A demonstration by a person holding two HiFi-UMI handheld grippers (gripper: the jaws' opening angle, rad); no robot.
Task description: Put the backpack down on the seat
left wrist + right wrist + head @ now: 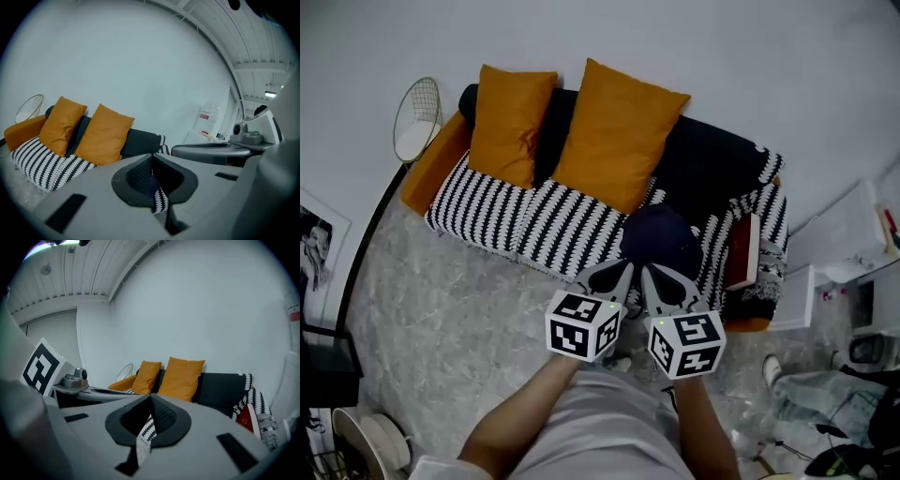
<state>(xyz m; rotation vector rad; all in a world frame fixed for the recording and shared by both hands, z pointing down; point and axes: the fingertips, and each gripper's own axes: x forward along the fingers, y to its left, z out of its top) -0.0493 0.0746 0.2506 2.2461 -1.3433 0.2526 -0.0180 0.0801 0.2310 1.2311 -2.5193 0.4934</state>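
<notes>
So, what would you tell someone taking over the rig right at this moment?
Left tool: shut, nothing gripped.
Right tool: shut, nothing gripped.
Dark navy fabric backpack: lies on the black-and-white striped throw covering the seat of the orange-and-black sofa, on its right half, just beyond both tool tips. Whether the tips touch it cannot be told.
Done: the backpack appears set down on the seat.
Left: probably only check it sits steady and draw both tools clear.

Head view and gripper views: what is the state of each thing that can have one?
Dark blue fabric backpack: over the striped sofa seat; resting or lifted, cannot tell.
Left gripper: jaws shut.
Right gripper: jaws shut.
Orange fabric cushions: upright against the backrest.
Red book: closed, propped at the seat's end.
</notes>
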